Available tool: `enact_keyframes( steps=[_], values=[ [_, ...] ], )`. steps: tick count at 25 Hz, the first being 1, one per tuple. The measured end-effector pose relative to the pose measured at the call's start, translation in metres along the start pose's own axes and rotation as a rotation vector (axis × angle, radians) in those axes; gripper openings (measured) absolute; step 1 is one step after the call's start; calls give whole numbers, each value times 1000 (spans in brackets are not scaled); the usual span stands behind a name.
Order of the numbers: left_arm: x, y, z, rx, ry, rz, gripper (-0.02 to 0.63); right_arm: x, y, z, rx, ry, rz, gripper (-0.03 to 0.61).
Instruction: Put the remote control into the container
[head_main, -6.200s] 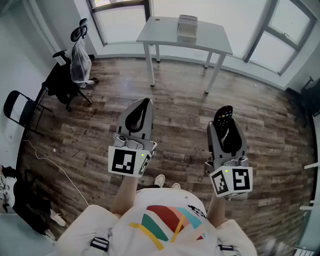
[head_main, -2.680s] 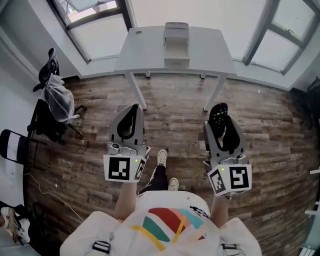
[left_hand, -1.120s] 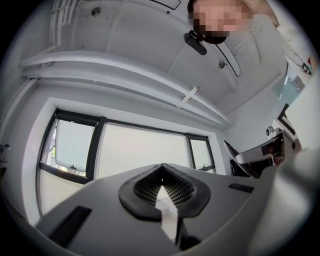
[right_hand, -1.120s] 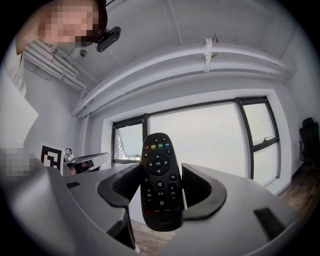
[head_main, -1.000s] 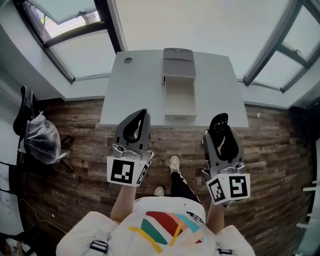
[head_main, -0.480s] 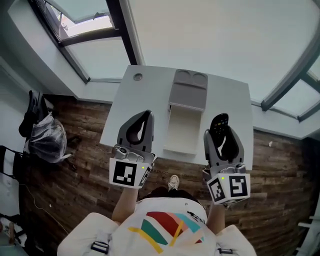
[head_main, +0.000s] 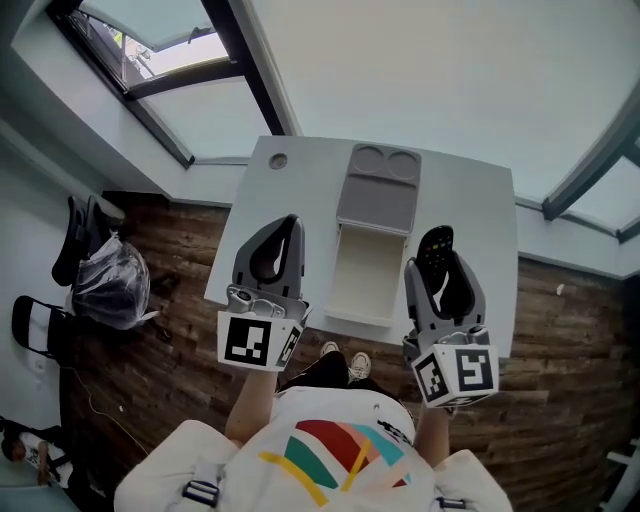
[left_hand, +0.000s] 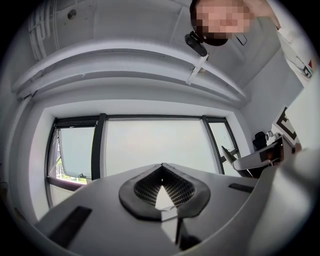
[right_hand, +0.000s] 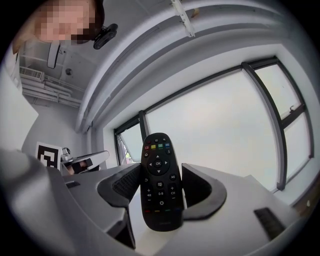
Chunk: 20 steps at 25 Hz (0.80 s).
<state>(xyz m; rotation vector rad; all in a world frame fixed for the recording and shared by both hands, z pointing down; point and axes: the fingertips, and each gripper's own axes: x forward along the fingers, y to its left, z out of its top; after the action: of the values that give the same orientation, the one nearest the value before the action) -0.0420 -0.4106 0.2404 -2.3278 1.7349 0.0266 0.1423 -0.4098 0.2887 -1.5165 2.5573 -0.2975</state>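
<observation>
The black remote control (head_main: 436, 245) stands upright between the jaws of my right gripper (head_main: 441, 268), which is shut on it. In the right gripper view the remote (right_hand: 159, 165) shows its buttons, pinched at its lower half by the right gripper (right_hand: 160, 176). The container (head_main: 362, 268) is a cream open box with a grey lid (head_main: 378, 190) folded back, on the white table (head_main: 475, 215). It lies between the two grippers, just left of the remote. My left gripper (head_main: 289, 224) hovers over the table's left part, shut and holding nothing; its tips meet in the left gripper view (left_hand: 161, 165).
A round hole (head_main: 278, 160) sits in the table's far left corner. On the wooden floor to the left are a chair with a plastic bag (head_main: 108, 285) and a folding chair (head_main: 32, 330). The person's shoes (head_main: 342, 350) show at the table's near edge.
The person has walked up to the table; table and container have slid nearer, now under the grippers. The remote stays held in the right gripper, and the left stays shut.
</observation>
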Motion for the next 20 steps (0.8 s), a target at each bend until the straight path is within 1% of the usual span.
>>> enact_keyframes(
  steps=[4,7,14,20],
  values=[
    [17,-10,-1,-7,-8,-36,5,6,-11,3,0,-1,-15,259],
    [26,-9,1,-15,-28,-50,6,11,-13,10,-16,-17,-25,259],
    [36,7,-4,-28,-57,-51,6,29,5,19,-57,-23,9,259],
    [45,22,-9,-39,-70,-67,6,49,16,21,-64,-25,9,259]
  ],
)
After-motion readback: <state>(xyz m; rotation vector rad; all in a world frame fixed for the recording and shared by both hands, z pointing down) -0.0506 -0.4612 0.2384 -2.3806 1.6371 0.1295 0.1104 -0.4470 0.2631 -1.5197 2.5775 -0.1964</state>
